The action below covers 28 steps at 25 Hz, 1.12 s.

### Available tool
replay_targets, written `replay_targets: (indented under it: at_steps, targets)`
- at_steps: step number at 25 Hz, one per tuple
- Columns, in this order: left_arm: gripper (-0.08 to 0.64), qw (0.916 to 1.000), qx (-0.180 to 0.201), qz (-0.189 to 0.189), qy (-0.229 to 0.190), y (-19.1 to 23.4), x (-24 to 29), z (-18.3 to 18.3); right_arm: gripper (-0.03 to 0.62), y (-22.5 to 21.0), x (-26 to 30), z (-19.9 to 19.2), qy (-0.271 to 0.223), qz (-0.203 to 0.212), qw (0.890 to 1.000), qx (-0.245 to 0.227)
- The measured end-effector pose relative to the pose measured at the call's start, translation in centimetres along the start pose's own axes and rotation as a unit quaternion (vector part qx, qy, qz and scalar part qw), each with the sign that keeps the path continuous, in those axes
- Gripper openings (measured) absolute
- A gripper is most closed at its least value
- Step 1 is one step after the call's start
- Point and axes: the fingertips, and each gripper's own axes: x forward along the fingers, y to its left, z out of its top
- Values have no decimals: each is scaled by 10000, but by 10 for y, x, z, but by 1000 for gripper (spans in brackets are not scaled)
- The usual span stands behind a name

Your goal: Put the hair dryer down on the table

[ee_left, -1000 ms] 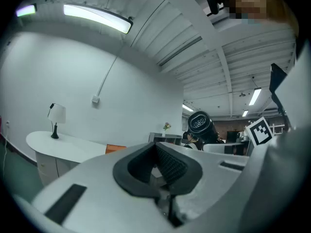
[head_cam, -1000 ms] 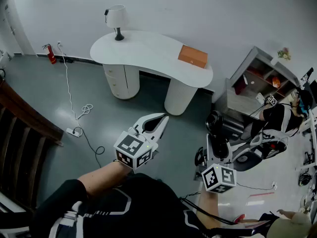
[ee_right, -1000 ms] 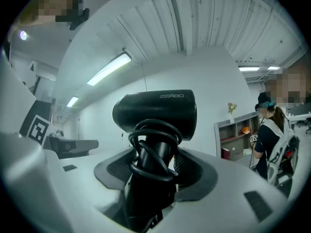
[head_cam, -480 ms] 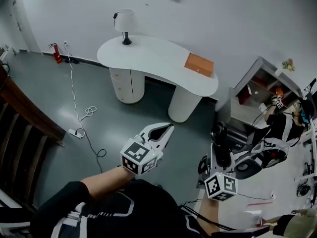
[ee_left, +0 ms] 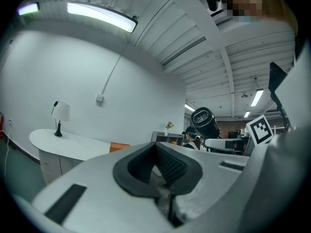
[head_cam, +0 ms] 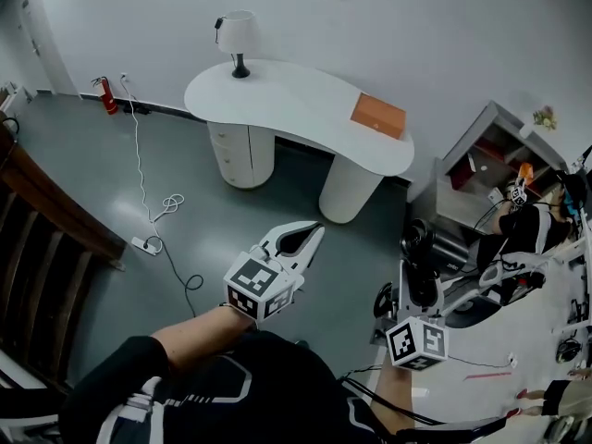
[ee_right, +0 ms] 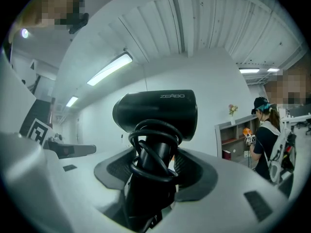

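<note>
Right tool (ee_right: 153,165): we clamp the cord-wrapped handle of the hair dryer (ee_right: 156,109), so its body stands upright.
Left tool (ee_left: 158,168): jaws together, empty.
Hair dryer: carried well short of the near edge of the table (head_cam: 287,100).
Landing spot: we judge the bare middle, between lamp (head_cam: 238,33) and orange box (head_cam: 378,116).

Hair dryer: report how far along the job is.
Done: the right gripper is clamped on the hair dryer by its cord-wrapped handle. In hand: held over the floor, short of the white table. Left: setting it down there and letting go. The left gripper is shut, empty.
</note>
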Motion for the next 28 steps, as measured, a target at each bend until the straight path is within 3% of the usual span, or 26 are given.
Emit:
replay_targets:
  at_steps: [18,28]
  targets:
    - [5,9998,33,-119,-124,72,-25,11,258,57,44,-3,16,-215,9997,-77]
    - [5,9997,77,47,-220,108,-51,18,258,97,64,-5,-56,-27,9999,-106]
